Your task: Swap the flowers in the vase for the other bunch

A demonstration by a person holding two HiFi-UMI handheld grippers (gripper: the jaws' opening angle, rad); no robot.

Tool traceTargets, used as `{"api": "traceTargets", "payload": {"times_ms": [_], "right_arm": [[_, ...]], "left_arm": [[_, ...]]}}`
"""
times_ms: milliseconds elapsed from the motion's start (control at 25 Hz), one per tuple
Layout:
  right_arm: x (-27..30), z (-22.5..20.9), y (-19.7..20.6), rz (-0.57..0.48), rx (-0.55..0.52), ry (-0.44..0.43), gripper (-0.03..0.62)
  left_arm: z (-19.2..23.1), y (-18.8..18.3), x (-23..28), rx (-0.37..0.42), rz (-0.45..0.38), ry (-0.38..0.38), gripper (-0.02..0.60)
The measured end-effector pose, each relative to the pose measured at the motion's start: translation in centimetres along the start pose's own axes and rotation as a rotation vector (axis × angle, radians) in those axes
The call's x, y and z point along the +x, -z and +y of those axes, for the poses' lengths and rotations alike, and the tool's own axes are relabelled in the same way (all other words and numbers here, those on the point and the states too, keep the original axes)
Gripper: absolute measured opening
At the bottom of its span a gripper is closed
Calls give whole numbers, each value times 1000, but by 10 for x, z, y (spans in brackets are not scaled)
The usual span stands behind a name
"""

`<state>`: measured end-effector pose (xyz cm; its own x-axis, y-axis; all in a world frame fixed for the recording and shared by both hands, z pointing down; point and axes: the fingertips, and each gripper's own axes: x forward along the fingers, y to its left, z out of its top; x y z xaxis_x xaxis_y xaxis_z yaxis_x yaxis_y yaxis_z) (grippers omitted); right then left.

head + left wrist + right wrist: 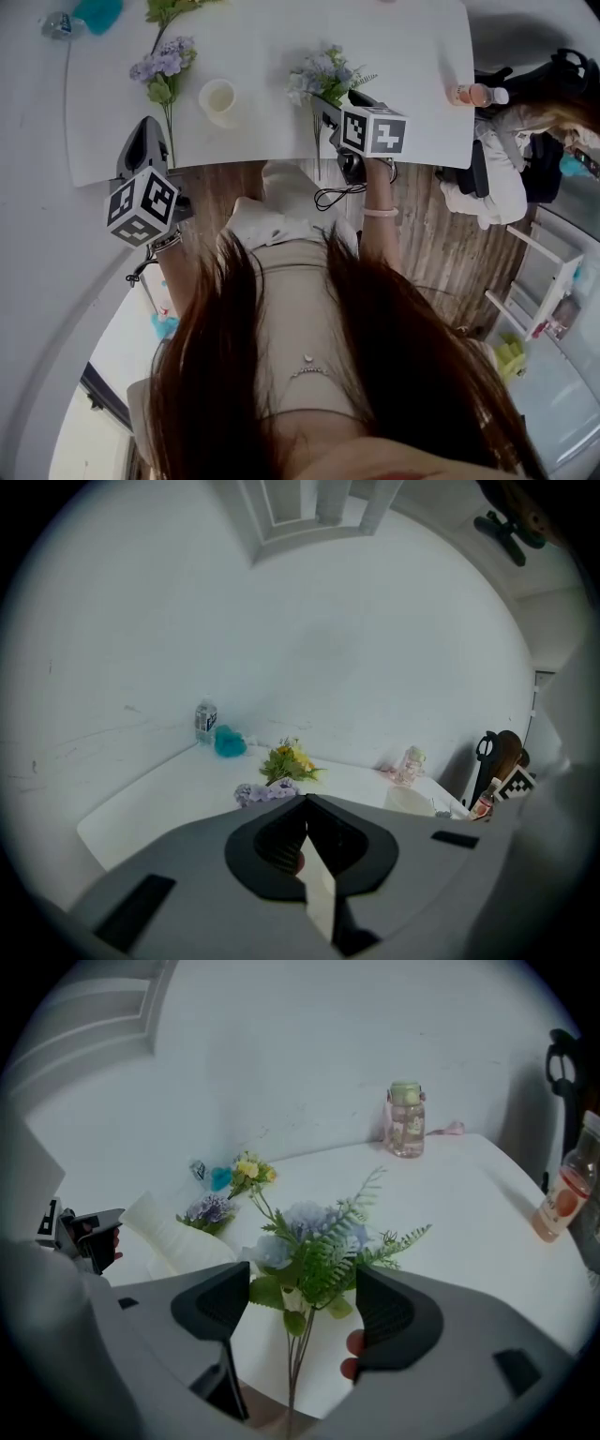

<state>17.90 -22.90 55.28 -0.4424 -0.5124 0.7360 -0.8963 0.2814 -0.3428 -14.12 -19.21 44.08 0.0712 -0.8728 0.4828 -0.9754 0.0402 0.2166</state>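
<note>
Right gripper view shows the right gripper (305,1288) wide open around the stems of the blue bunch (314,1232) at lower centre, not pinching them; the left gripper (305,841) is closed and empty. The white vase (219,97), upper left in the head view, looks empty. Next, the purple bunch (164,66) beside it likely needs gripping by its stems.

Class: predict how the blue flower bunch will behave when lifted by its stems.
Probably top-heavy: the blue flower bunch has a wide head on thin stems. Likely light, and the feathery fern fronds may flop.
</note>
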Motion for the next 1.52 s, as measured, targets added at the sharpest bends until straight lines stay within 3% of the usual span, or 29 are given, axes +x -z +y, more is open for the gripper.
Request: {"api": "traceTargets", "payload": {"times_ms": [640,1200,1520], "right_arm": [[49,-16,25,166,6,-49,350],[77,-21,42,258,-35,-4,345],[78,-25,42,265,-57,52,296]], "left_arm": [[-2,2,12,-2,19,-61,5],[11,7,2,-10,38,-132,5],[11,5,4,-8,41,-124,5]]}}
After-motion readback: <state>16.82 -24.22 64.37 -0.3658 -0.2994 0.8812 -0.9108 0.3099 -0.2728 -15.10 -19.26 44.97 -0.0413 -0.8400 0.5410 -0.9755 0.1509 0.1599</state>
